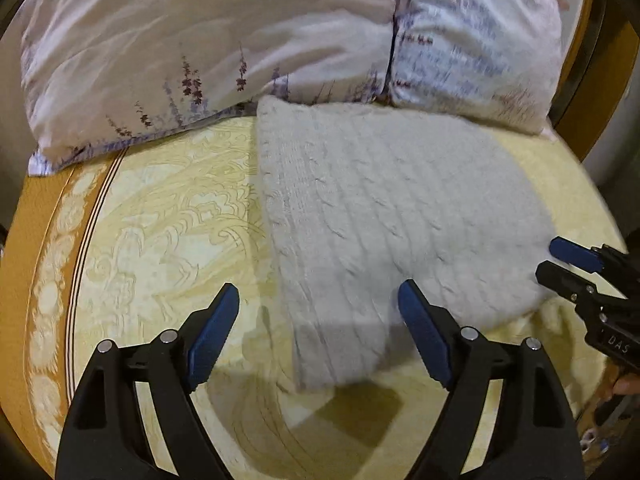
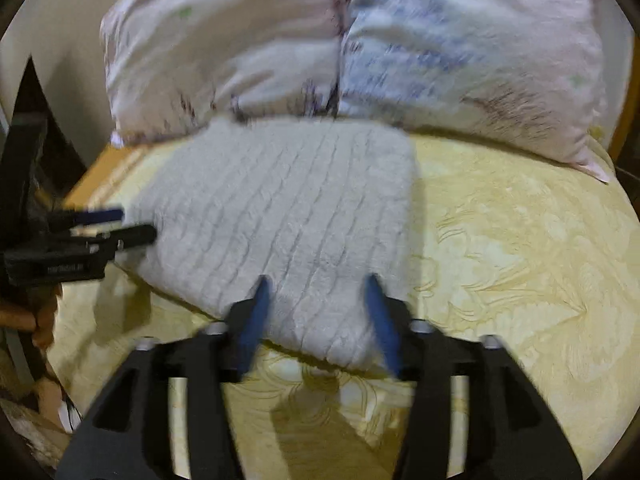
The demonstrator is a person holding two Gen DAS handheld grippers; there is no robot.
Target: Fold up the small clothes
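A white cable-knit garment [image 1: 400,208] lies folded into a rough rectangle on the yellow patterned bedspread [image 1: 168,216]. My left gripper [image 1: 318,292] hovers wide open over its near left corner, its blue pads [image 1: 212,340] touching nothing. In the right wrist view the same garment [image 2: 288,208] spreads ahead, and my right gripper [image 2: 318,280] stands open above its near edge, with no cloth pinched. The right gripper [image 1: 560,262] also shows by the garment's right edge, and the left gripper [image 2: 132,224] shows by its left edge.
Two floral pillows [image 1: 200,48] [image 2: 460,52] lie against the garment's far edge. The bedspread's orange border [image 1: 24,240] runs down the left side. Bare bedspread [image 2: 520,260] stretches to the right. A person's hand [image 2: 40,320] holds the left gripper's handle.
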